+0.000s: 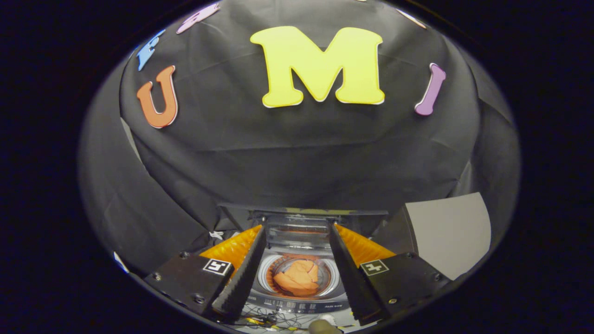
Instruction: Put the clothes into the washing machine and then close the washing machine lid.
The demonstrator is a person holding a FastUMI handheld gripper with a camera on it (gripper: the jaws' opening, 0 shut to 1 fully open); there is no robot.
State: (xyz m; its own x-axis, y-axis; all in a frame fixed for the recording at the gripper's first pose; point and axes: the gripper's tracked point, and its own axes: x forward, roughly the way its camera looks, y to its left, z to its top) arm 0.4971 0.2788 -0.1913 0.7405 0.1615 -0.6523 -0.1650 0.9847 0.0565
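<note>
Looking down between the fingers onto a small top-loading washing machine, standing below the gripper against the black cloth backdrop. Jaws standing apart, nothing between them, each clear of the machine. Orange clothes already lying in the drum, bunched in a loose heap around the middle of the tub, ringed by the pale drum rim. Lid raised at the back of the machine, clear and hinged along the rear edge, standing roughly upright behind the drum opening. Grey board standing to the right of the machine, well apart from it. Tangle of thin cables lying in front of the machine on the desk.

Judgement on stage: loading apparently done, lid closing outstanding.

Handling of the lid, judged: light, rigid, smooth plastic, probably slick under the pads; likely to swing freely on its hinge and drop once past upright. Best contact along the free top edge, near its middle, pushed or pinched forward and down toward the drum. Risk of slipping off the edge, or of shifting the light machine if pressed hard.

Handling of the clothes, judged: soft, limp, light; any fold pinchable if re-seating needed.
</note>
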